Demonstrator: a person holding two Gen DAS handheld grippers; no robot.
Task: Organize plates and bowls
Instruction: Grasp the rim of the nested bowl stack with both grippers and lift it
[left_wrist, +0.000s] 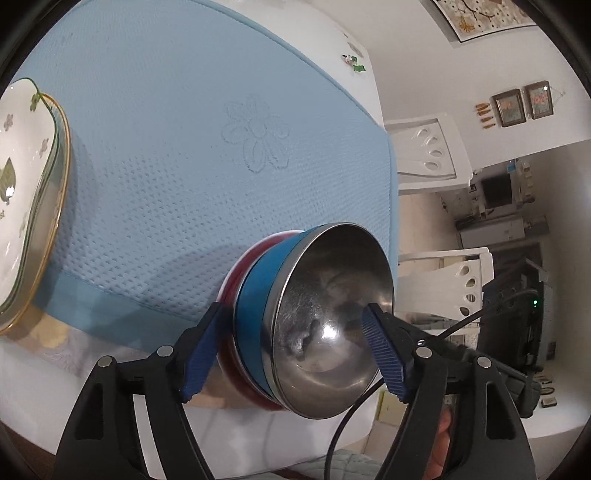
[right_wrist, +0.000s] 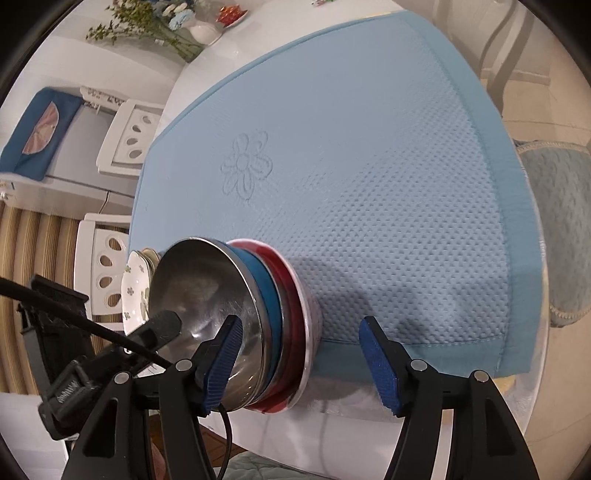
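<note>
The nested steel bowls (left_wrist: 314, 325) sit at the near edge of the blue mat (left_wrist: 184, 166), partly over the counter. Both left tongs (left_wrist: 291, 354) and right tongs (right_wrist: 301, 360) stand wide, straddling the rim without pinching; a nudge could topple the stack.

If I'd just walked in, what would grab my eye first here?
Probably the shiny steel bowl nested in a blue and a red one, at the near edge of a light blue placemat. Black grippers with blue pads straddle its rim from both sides, jaws open. A leaf-patterned plate sits nearby.
</note>
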